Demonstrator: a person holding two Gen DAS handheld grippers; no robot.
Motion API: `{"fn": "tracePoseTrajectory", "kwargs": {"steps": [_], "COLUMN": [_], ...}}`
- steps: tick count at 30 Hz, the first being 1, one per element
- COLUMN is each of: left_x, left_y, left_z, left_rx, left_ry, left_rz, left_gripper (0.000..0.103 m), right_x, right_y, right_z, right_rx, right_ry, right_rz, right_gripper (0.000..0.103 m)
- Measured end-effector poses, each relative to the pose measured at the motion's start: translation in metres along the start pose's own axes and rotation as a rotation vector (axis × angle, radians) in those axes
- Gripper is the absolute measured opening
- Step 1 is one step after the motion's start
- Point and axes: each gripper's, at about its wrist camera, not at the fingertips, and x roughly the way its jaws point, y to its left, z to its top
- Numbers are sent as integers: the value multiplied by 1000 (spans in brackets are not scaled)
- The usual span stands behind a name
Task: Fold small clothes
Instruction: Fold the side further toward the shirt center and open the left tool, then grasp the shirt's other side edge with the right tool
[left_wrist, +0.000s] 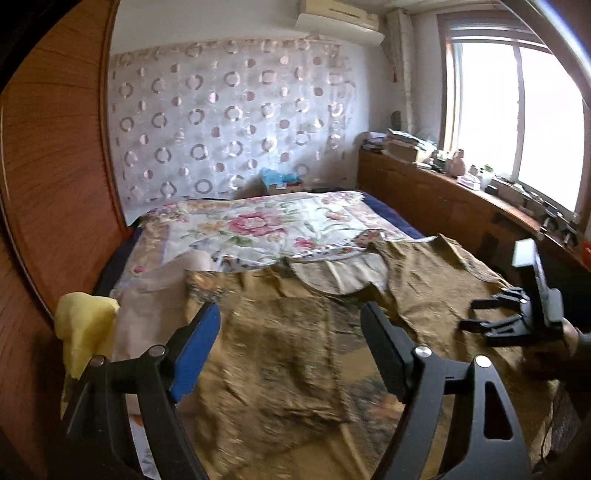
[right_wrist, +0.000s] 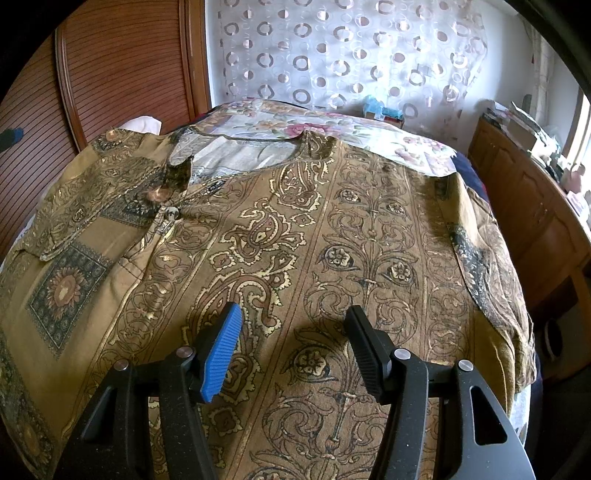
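Note:
A mustard-brown paisley-print blouse (right_wrist: 295, 240) lies spread flat on the bed, neckline toward the far wall, buttons (right_wrist: 170, 213) at the left of its front. It also shows in the left wrist view (left_wrist: 295, 332), blurred. My left gripper (left_wrist: 290, 314) is open and empty, held just above the blouse's left part. My right gripper (right_wrist: 293, 317) is open and empty over the middle of the blouse; it also shows at the right of the left wrist view (left_wrist: 469, 314), with the hand holding it.
A floral bedspread (left_wrist: 251, 225) covers the far half of the bed. A yellow cloth (left_wrist: 85, 325) and a pale garment (left_wrist: 147, 295) lie at the bed's left edge. A wooden wardrobe (left_wrist: 55, 166) stands left, and a cluttered wooden ledge (left_wrist: 461, 188) runs under the window on the right.

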Motion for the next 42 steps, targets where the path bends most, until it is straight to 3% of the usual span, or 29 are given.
{"fn": "tracePoseTrajectory", "kwargs": {"steps": [12, 19, 27, 34, 42], "left_x": [-2, -2, -10, -14, -15], "left_y": [-31, -42, -54, -68, -83], "left_z": [-39, -59, -67, -66, -68], "left_rx": [-42, -35, -40, -31, -18], "left_ry": [48, 77, 79, 72, 79], "left_rz": [-46, -20, -40, -71, -98], "left_gripper": [79, 79, 79, 79, 79], "right_x": [0, -11, -45, -45, -29], "right_y": [-1, -10, -75, -139, -168], "right_z": [0, -3, -14, -38, -56], "right_rx": [13, 50, 166, 268, 376], "right_ry": [0, -37, -101, -48, 21], "right_rz": [12, 14, -76, -169, -82], "right_gripper": [61, 61, 61, 61, 55]}}
